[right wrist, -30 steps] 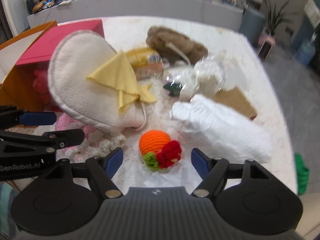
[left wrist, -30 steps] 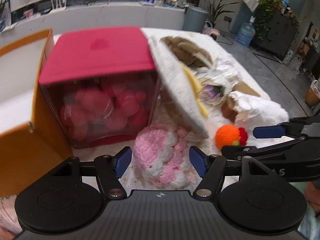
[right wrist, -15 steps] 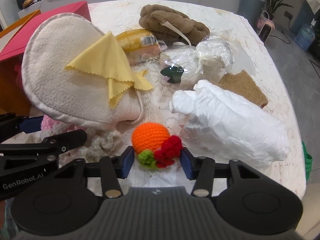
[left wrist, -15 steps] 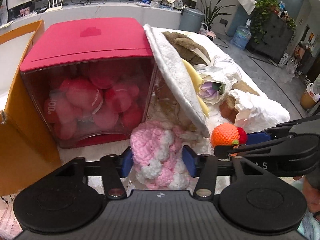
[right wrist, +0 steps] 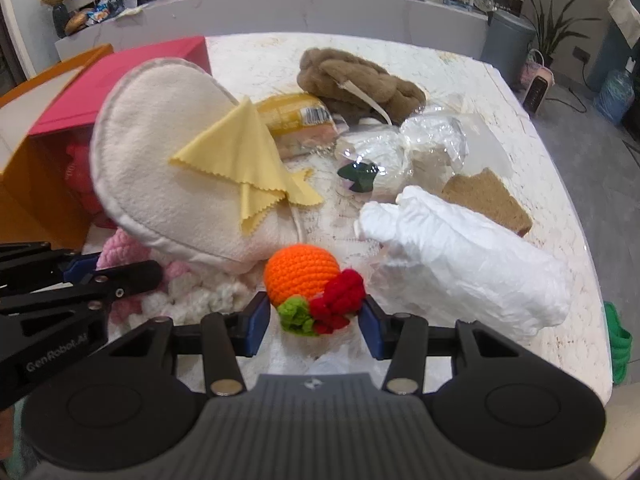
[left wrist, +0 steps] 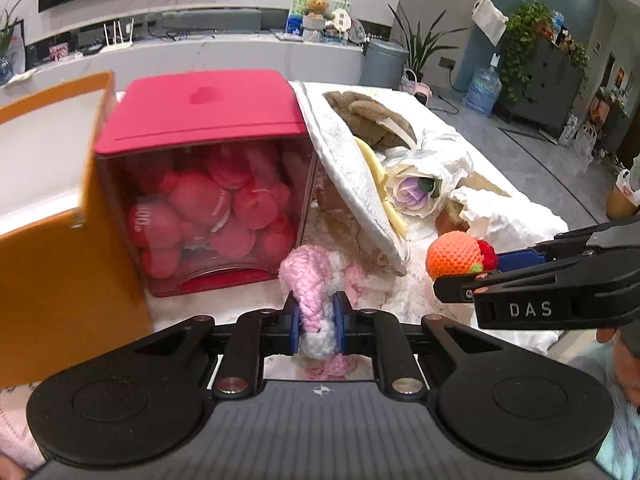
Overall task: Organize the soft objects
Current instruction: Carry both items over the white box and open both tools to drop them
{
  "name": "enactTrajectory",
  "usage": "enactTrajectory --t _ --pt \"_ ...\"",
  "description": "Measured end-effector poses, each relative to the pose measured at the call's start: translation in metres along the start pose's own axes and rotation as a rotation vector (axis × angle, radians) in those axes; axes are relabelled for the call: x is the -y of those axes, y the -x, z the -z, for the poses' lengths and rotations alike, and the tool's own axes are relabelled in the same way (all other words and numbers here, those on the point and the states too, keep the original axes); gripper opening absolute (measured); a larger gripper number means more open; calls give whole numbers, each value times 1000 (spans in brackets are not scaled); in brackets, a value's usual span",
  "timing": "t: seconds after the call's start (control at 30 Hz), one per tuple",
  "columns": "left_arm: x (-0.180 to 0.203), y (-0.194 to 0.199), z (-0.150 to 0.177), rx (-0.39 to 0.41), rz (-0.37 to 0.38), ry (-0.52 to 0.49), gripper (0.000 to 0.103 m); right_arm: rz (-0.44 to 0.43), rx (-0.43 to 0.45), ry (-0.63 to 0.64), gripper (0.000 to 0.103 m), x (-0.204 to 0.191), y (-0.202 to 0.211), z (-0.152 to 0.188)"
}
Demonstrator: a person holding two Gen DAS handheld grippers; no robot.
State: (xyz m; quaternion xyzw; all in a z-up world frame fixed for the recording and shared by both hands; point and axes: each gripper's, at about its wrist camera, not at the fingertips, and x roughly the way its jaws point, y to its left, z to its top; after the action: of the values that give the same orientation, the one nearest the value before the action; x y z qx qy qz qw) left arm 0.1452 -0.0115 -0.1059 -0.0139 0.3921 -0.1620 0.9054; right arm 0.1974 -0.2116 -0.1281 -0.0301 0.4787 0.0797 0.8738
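Note:
A pink and white crochet piece (left wrist: 308, 276) lies on the white table in front of the red-lidded box. The jaws of my left gripper (left wrist: 316, 320) are closing, and their blue pads press its near end from both sides. An orange crochet fruit (right wrist: 300, 276) with a red and green tuft sits between the blue pads of my right gripper (right wrist: 312, 320), which touch it on both sides. In the left wrist view the same fruit (left wrist: 454, 254) shows at the tip of the right gripper. In the right wrist view the pink piece (right wrist: 120, 248) lies partly under a cream pad.
A clear box with a red lid (left wrist: 208, 108) holds pink balls, beside an orange box (left wrist: 60, 264). A cream pad (right wrist: 160, 168) carries a yellow cloth (right wrist: 248, 160). Behind lie a brown plush (right wrist: 360, 80), wrapped bundles, a white bundle (right wrist: 460, 252) and a brown sponge (right wrist: 488, 200).
My left jaws have closed from wide apart onto the pink and white crochet piece. The right jaws have narrowed onto the orange fruit and then held still.

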Motion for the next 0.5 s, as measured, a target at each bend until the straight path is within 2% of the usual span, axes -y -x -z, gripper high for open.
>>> enactTrajectory --t 0.13,0.23,0.4,0.5 --pt "6 9 6 20 -22 -4 18 4 42 14 48 -6 15 6" --pt "3 28 12 45 -13 31 18 3 83 11 48 -9 31 13" --pt "1 70 17 145 -48 43 18 2 178 3 48 -22 63 29" --pt "-8 95 12 195 -70 68 18 -22 207 25 48 -40 79 35"
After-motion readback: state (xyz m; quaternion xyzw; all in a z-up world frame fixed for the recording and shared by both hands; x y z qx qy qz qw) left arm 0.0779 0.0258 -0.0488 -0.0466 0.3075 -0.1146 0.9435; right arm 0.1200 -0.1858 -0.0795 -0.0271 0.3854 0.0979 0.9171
